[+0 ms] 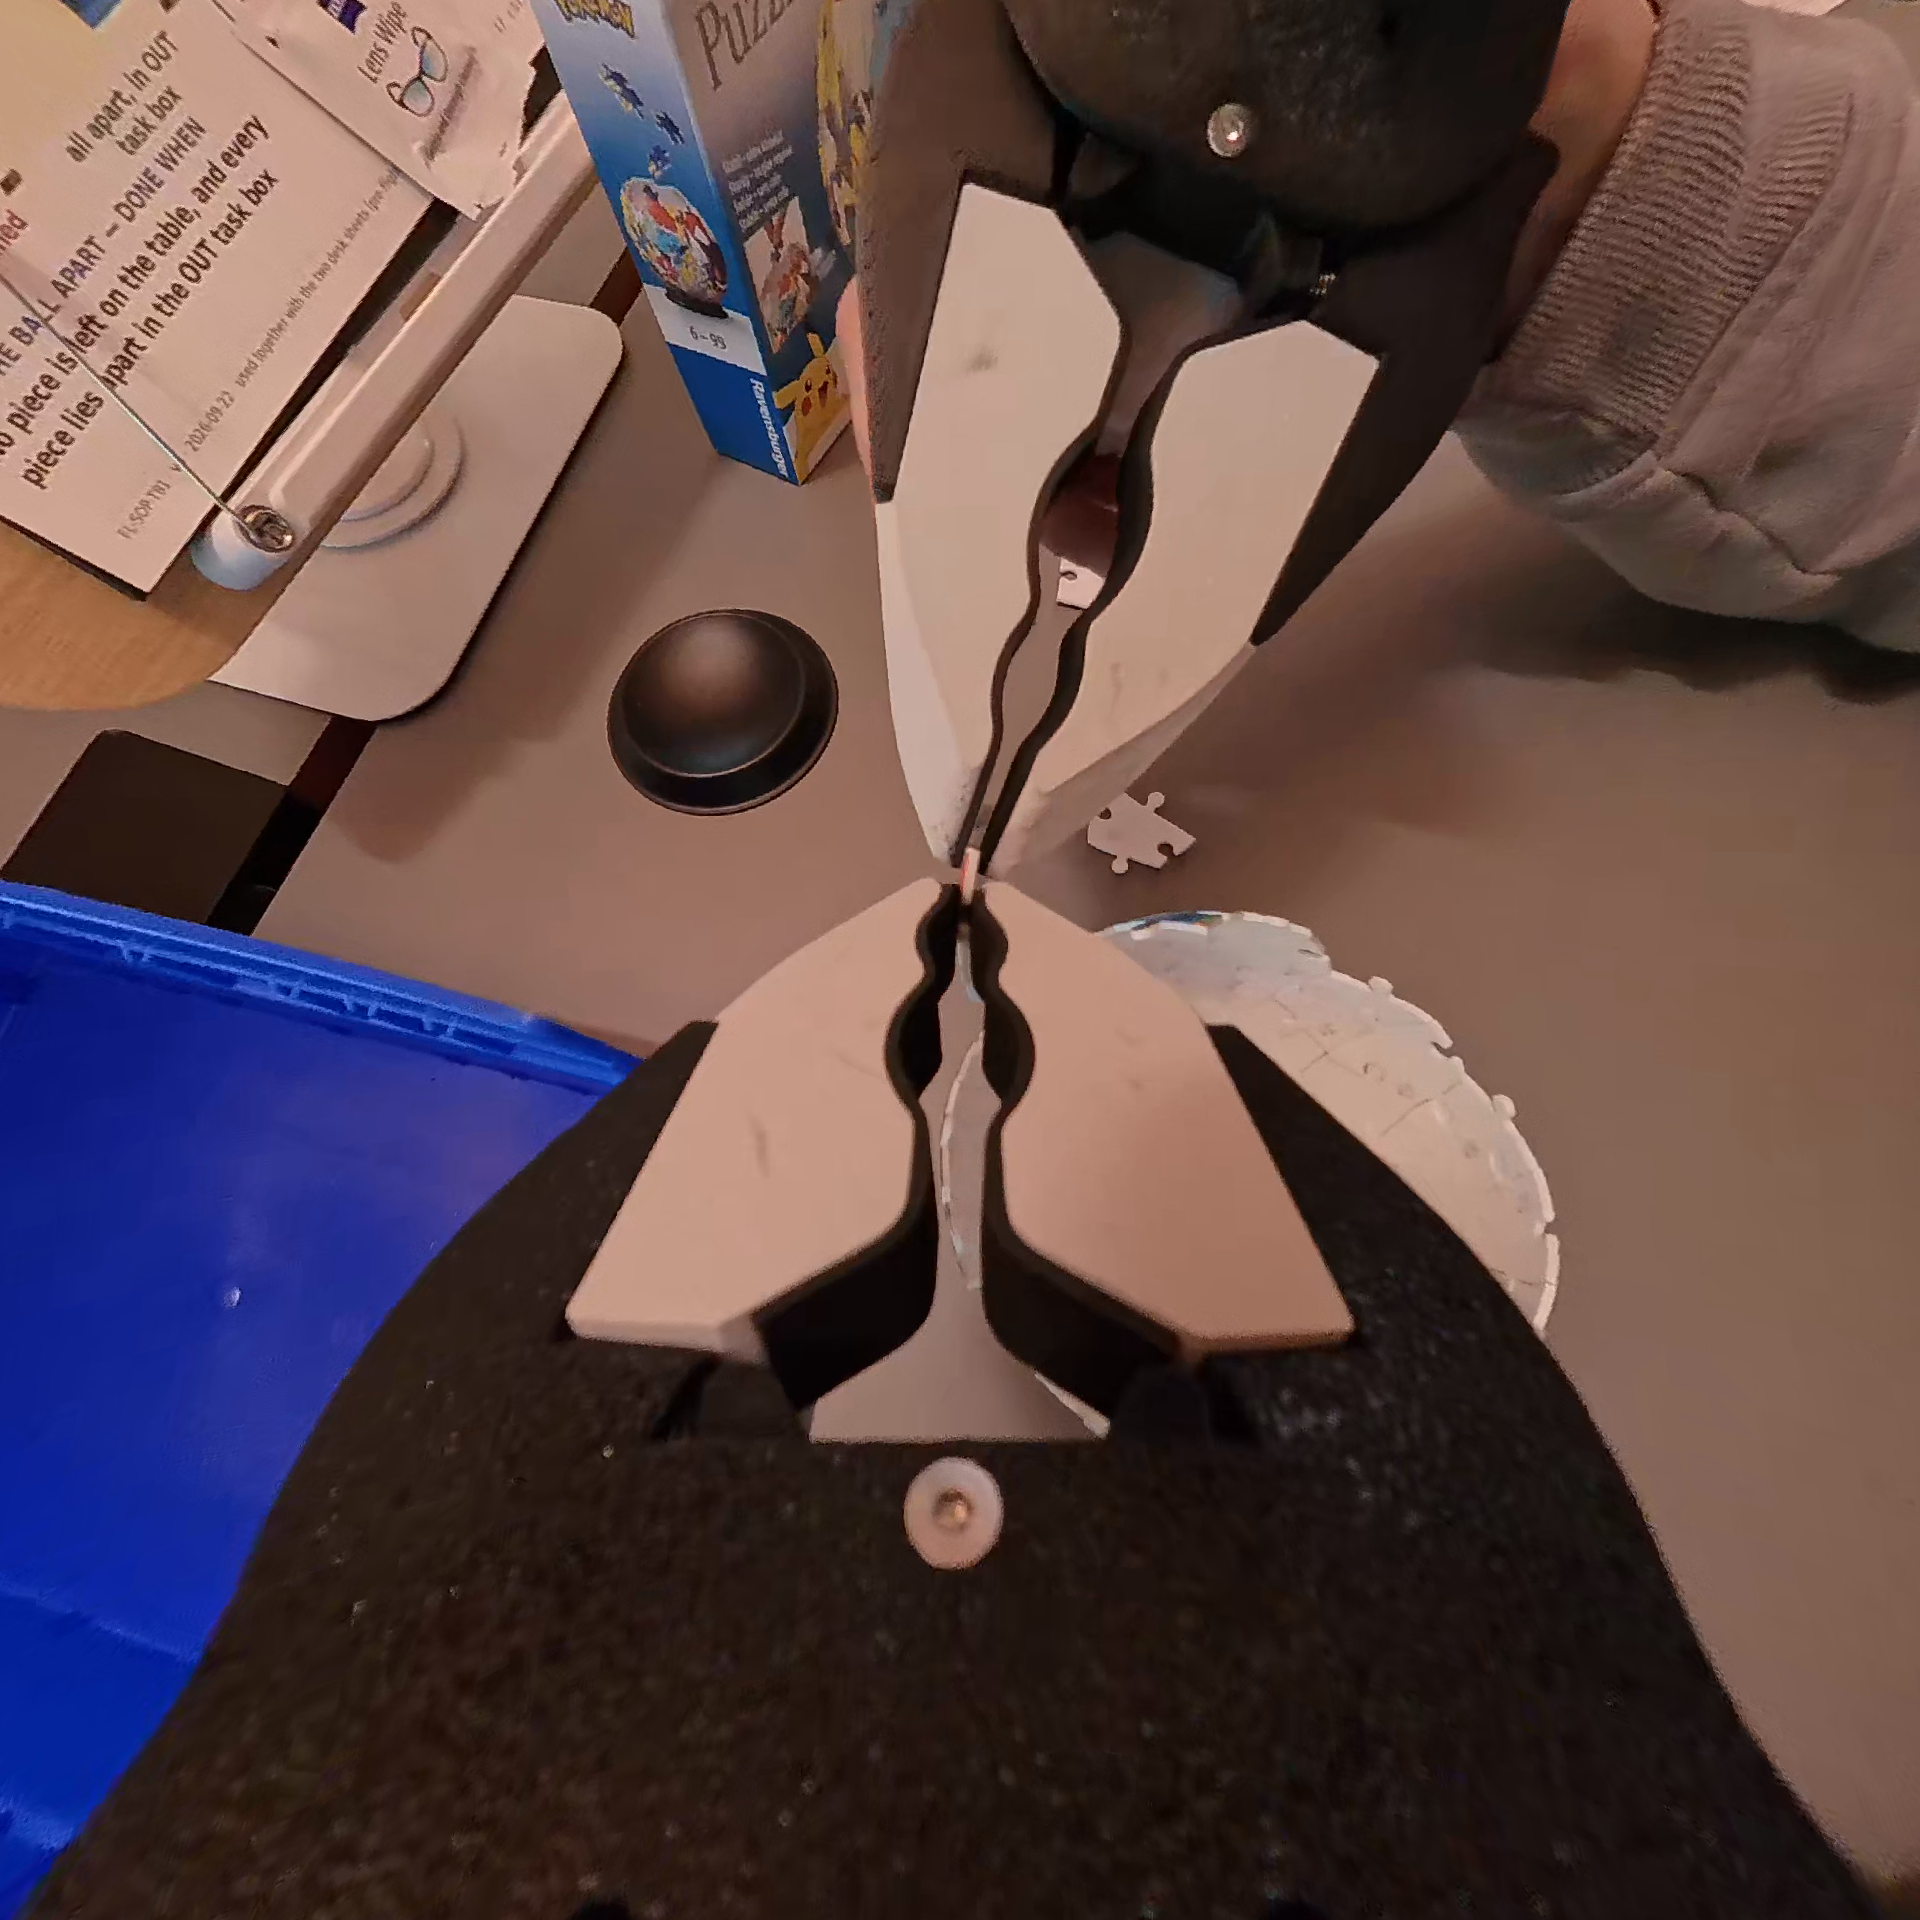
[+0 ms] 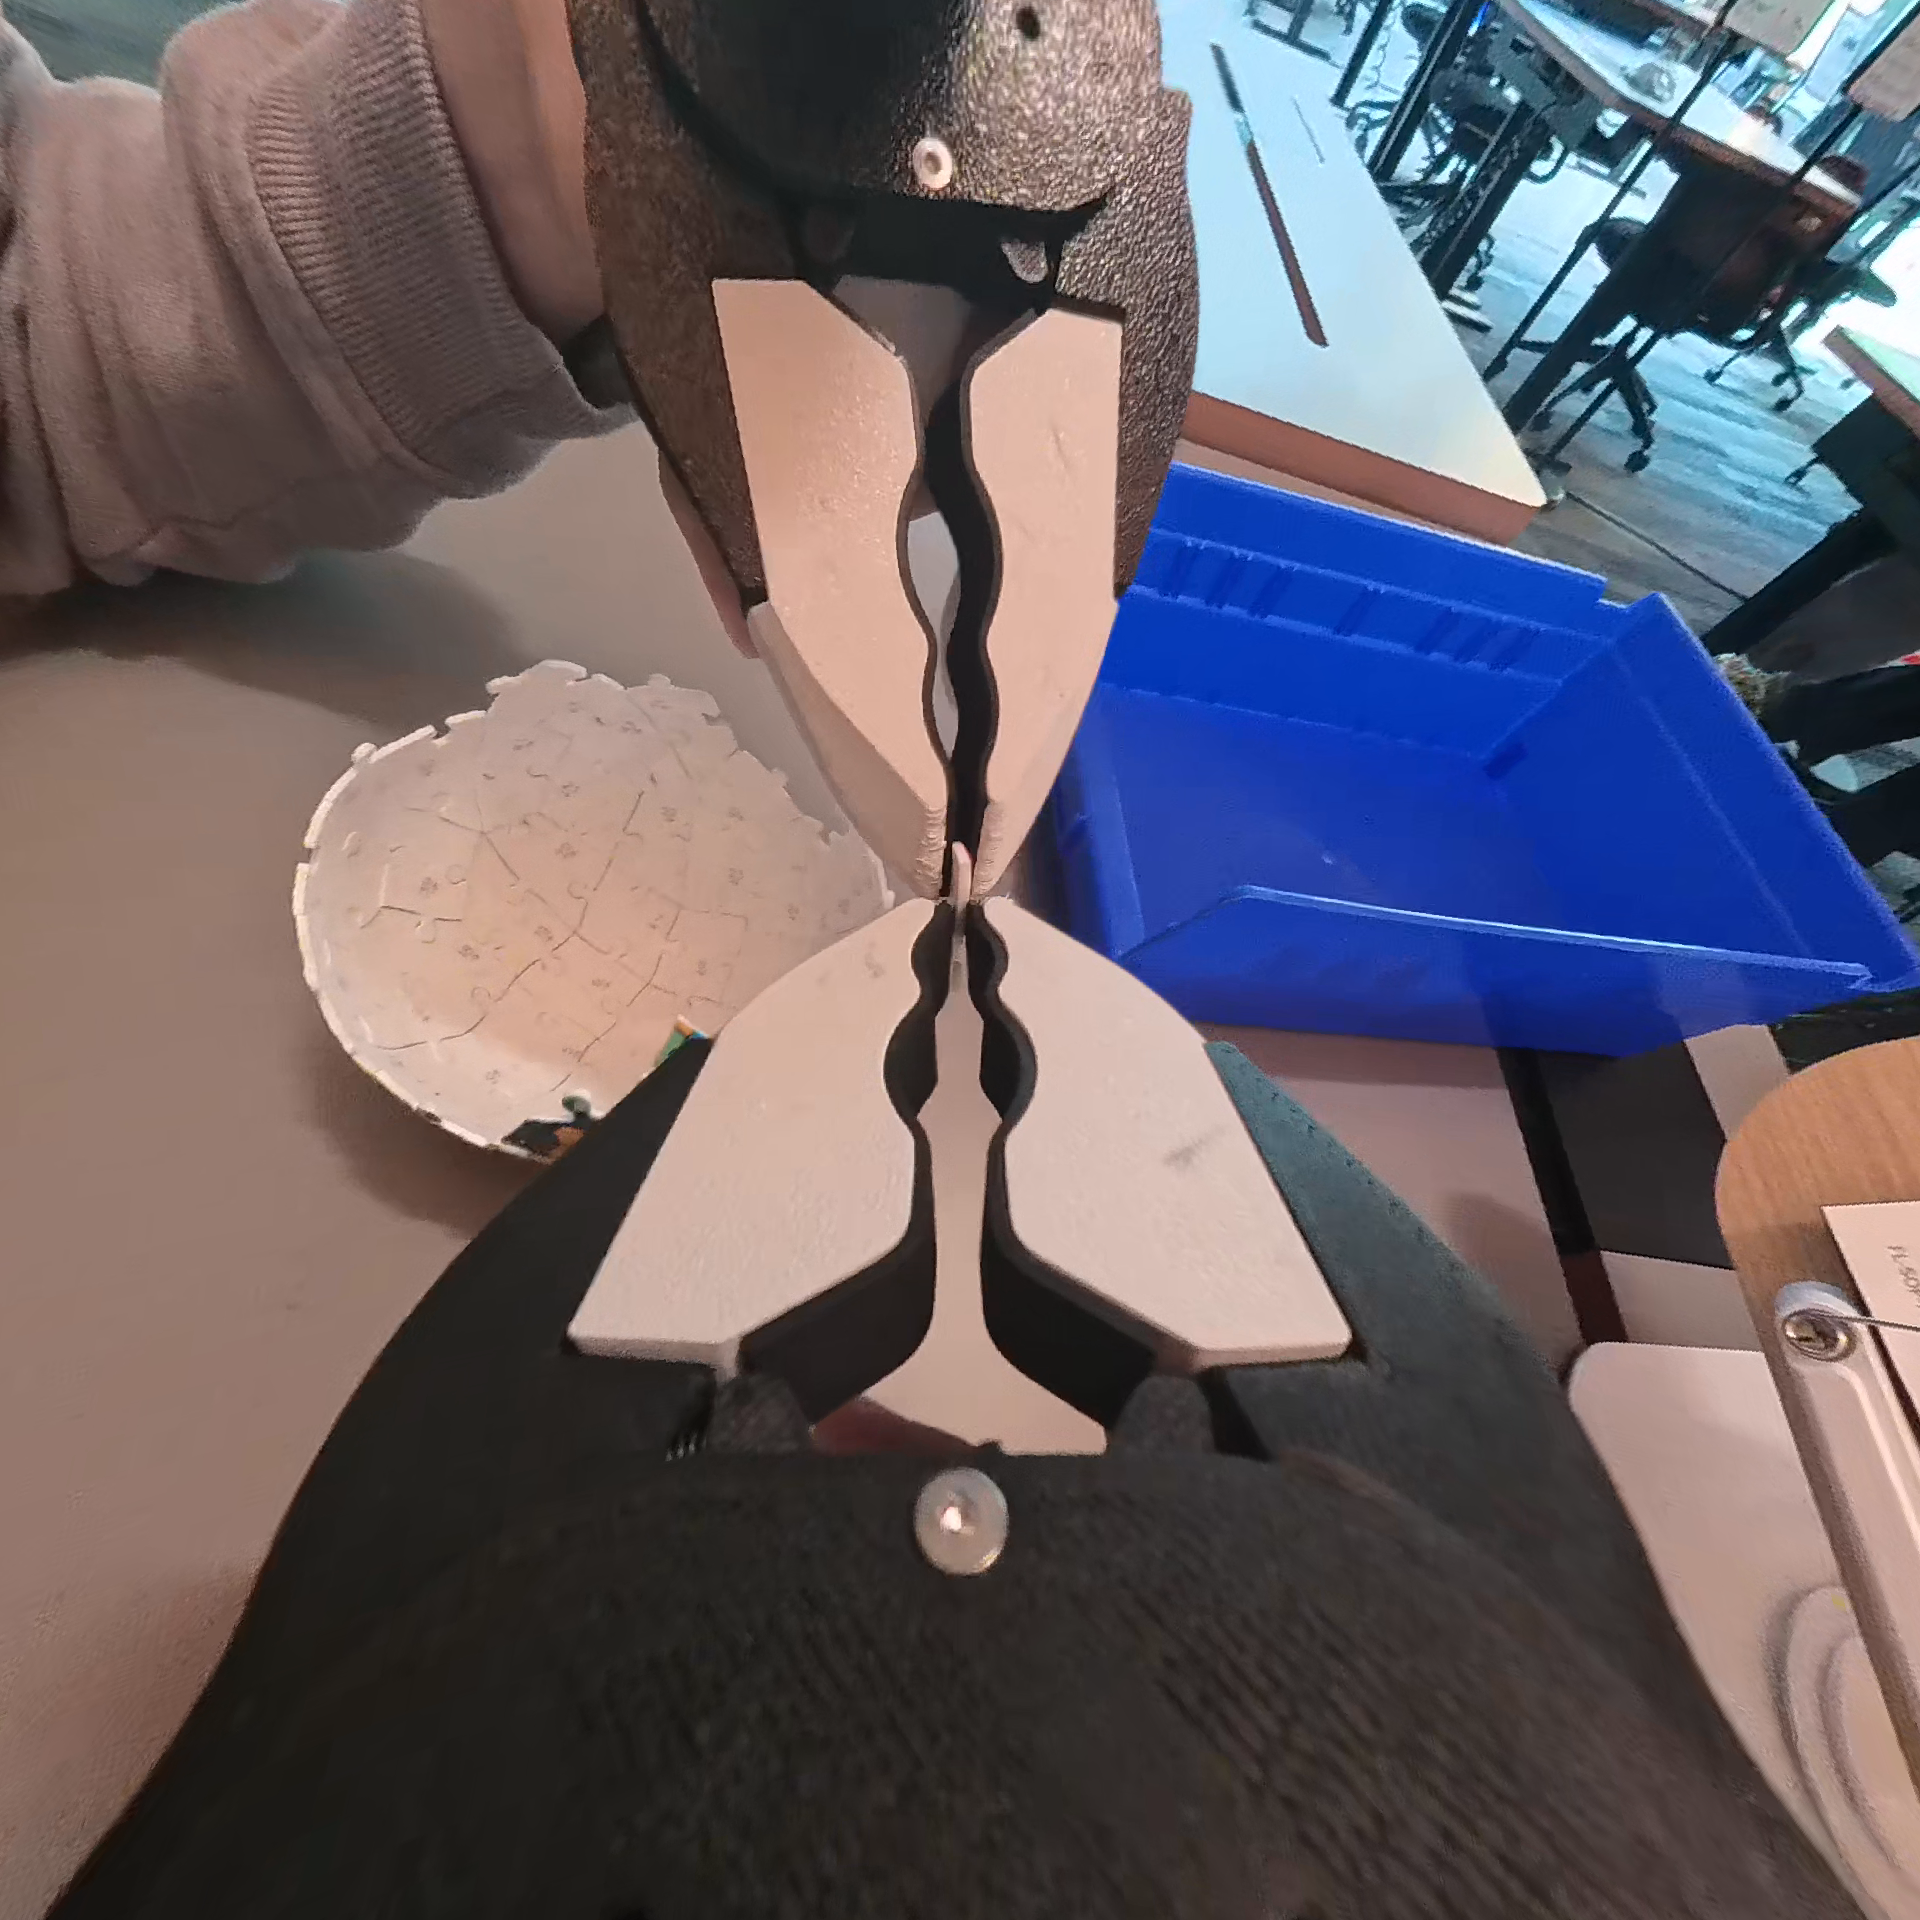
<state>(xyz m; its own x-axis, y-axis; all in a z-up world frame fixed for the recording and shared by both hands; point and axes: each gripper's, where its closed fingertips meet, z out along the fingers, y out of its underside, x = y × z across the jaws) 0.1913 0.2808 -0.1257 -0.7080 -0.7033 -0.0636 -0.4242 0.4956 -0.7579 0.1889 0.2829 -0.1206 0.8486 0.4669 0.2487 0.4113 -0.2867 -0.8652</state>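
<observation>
My left gripper (image 1: 958,916) and my right gripper (image 2: 961,923) meet tip to tip above the grey table. Both are shut on a thin white puzzle piece (image 1: 968,881), seen edge-on between the tips; I cannot tell if it is one piece or two joined. It also shows in the right wrist view (image 2: 964,875). The right gripper (image 1: 975,847) comes in from the top of the left wrist view, and the left gripper (image 2: 961,842) from the top of the right wrist view. A white half-shell of joined puzzle pieces (image 2: 540,883) lies hollow side up just below the grippers, and shows again in the left wrist view (image 1: 1403,1091).
A blue plastic bin (image 2: 1455,831) sits beside the grippers, also in the left wrist view (image 1: 208,1247). A loose white puzzle piece (image 1: 1138,831), a black round stand (image 1: 722,712), a puzzle box (image 1: 727,260) and a printed sheet on a holder (image 1: 156,260) lie beyond. A person's sleeve (image 1: 1714,364) rests on the table. The tips of both grippers are at nearly the same place.
</observation>
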